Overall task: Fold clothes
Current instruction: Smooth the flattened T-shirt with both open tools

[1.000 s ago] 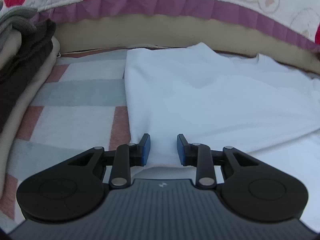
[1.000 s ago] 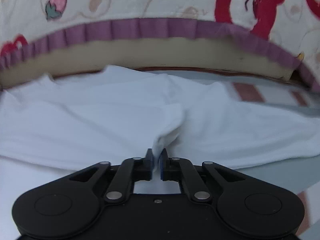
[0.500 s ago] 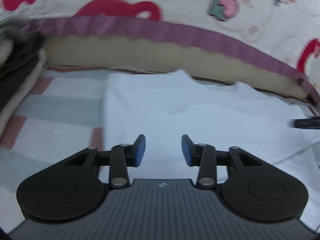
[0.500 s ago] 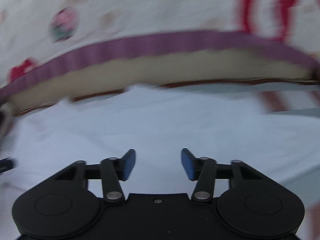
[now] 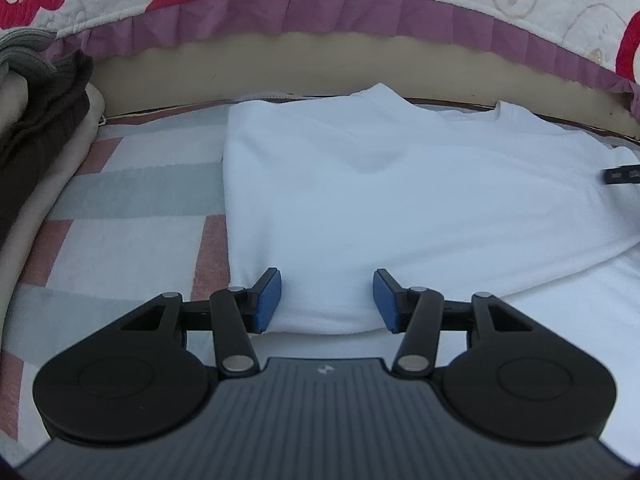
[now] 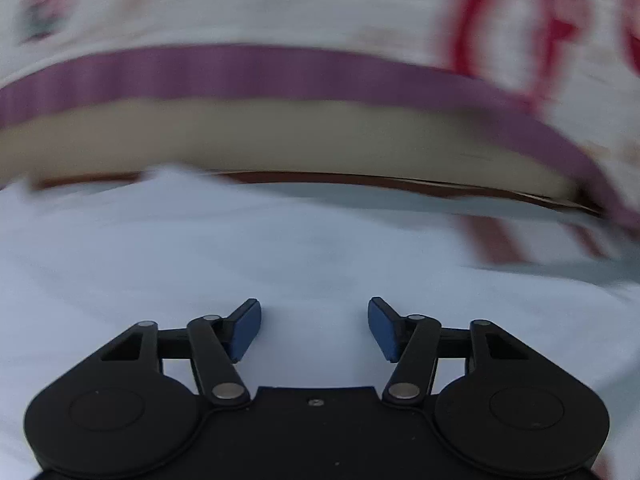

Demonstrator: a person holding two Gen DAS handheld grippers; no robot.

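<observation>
Where it lies flat | white shirt folded, smooth-edged

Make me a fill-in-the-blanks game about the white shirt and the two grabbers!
1. The soft white cotton shirt lies on a blanket checked in pink, grey and ____.
2. The left gripper has its blue pads spread ____.
3. The right gripper holds ____.
4. The frill on the quilt behind is ____.

Missing words: white; open; nothing; purple
</observation>
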